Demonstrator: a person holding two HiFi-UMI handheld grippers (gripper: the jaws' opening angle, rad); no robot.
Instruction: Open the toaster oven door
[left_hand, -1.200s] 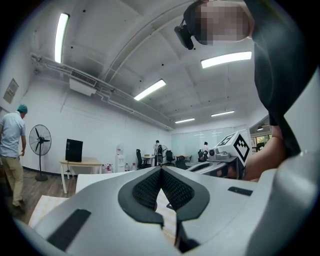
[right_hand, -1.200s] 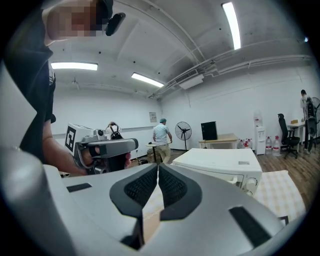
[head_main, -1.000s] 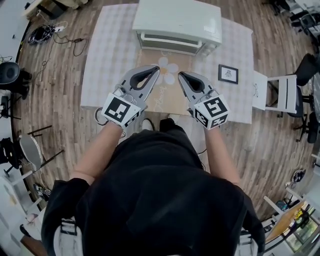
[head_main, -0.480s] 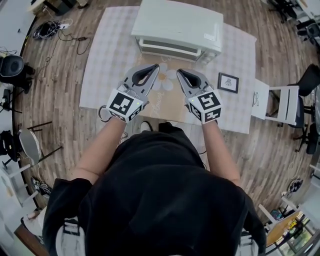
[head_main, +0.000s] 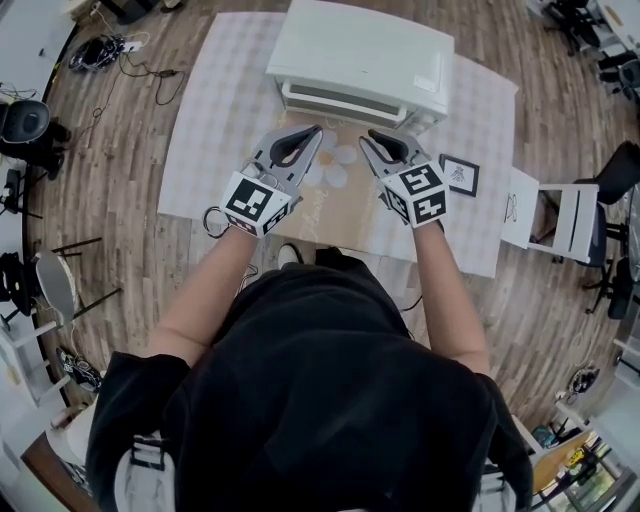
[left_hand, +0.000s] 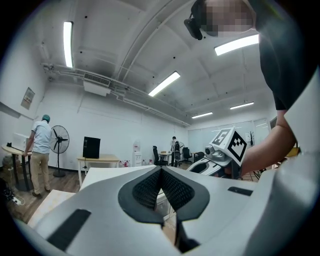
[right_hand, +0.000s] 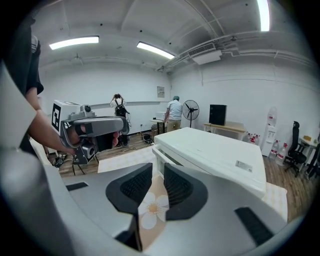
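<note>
The white toaster oven (head_main: 360, 55) stands at the far middle of the table, its door (head_main: 345, 98) closed and facing me. Both grippers hover just short of that front. My left gripper (head_main: 316, 131) is shut, its dark pads (left_hand: 150, 187) touching with nothing between them. My right gripper (head_main: 371, 136) is open; its jaws have just been opening, and only the flower mat shows through the gap between the pads (right_hand: 177, 187). In the right gripper view the oven (right_hand: 215, 155) lies close ahead, right of the jaws, and the left gripper (right_hand: 92, 130) sits off to the left.
A checkered cloth (head_main: 220, 110) covers the table, with a brown flower mat (head_main: 335, 190) in front of the oven. A small framed picture (head_main: 459, 174) lies to the right. A white chair (head_main: 560, 205) stands past the table's right edge. Cables (head_main: 100, 55) lie on the floor.
Both grippers have moved forward toward the oven front. The right jaws have gone from shut to parted.
</note>
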